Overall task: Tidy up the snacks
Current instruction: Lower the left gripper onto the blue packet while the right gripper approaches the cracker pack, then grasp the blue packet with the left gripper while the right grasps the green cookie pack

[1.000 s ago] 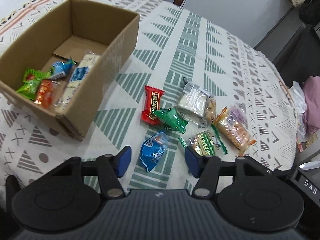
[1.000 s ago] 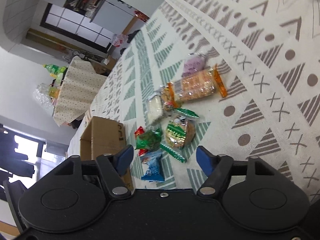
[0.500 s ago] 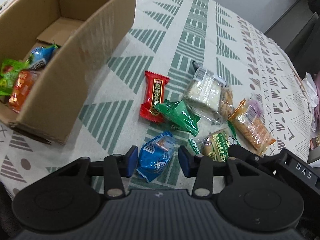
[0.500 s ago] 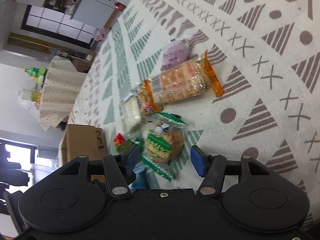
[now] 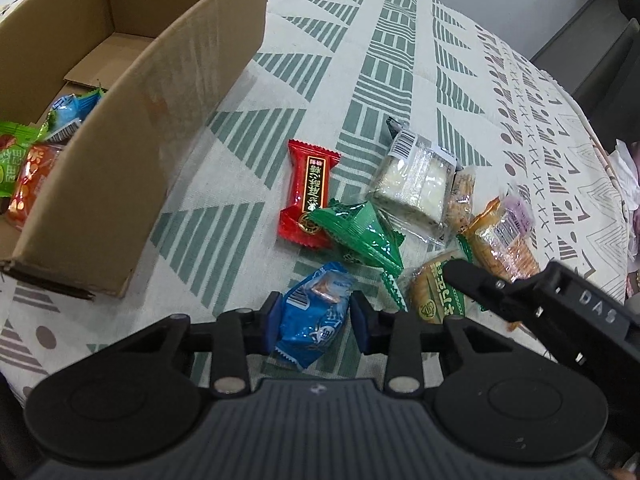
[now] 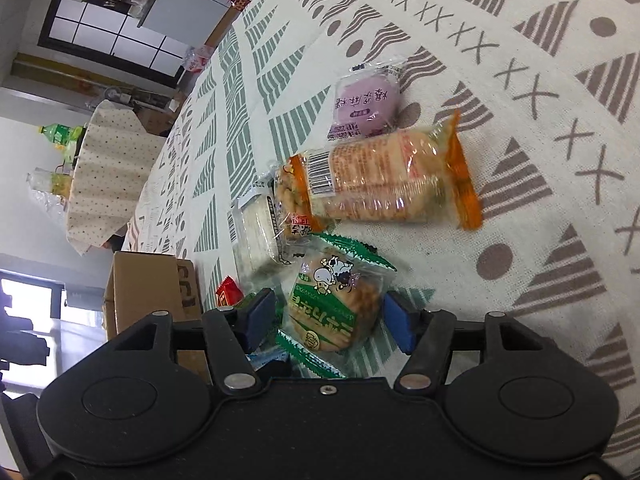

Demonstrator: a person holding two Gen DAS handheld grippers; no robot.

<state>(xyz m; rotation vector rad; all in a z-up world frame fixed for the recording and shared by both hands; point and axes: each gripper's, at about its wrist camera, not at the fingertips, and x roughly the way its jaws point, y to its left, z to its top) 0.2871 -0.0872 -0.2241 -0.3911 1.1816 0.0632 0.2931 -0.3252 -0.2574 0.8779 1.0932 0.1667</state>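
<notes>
A cardboard box [image 5: 168, 92] at the left holds several snacks. Loose snacks lie on the patterned cloth: a red packet [image 5: 308, 194], a green packet [image 5: 360, 236], a clear white-cake pack [image 5: 416, 178], an orange cracker pack [image 6: 384, 176], a purple bun [image 6: 366, 106]. My left gripper [image 5: 316, 322] has its pads touching both sides of the blue snack packet [image 5: 316, 320] on the table. My right gripper [image 6: 330, 320] is open around the green-edged cookie packet [image 6: 334, 308], with gaps on both sides. The right gripper also shows in the left wrist view [image 5: 520, 300].
The round table's edge [image 5: 608, 184] curves at the right, with a dark chair beyond. The box also shows in the right wrist view [image 6: 148, 292], left of the pile. A second covered table [image 6: 104, 172] stands far off.
Both grippers moved down and forward to the snack pile. The left jaws narrowed onto the blue packet. The right jaws came around the cookie packet and narrowed a little.
</notes>
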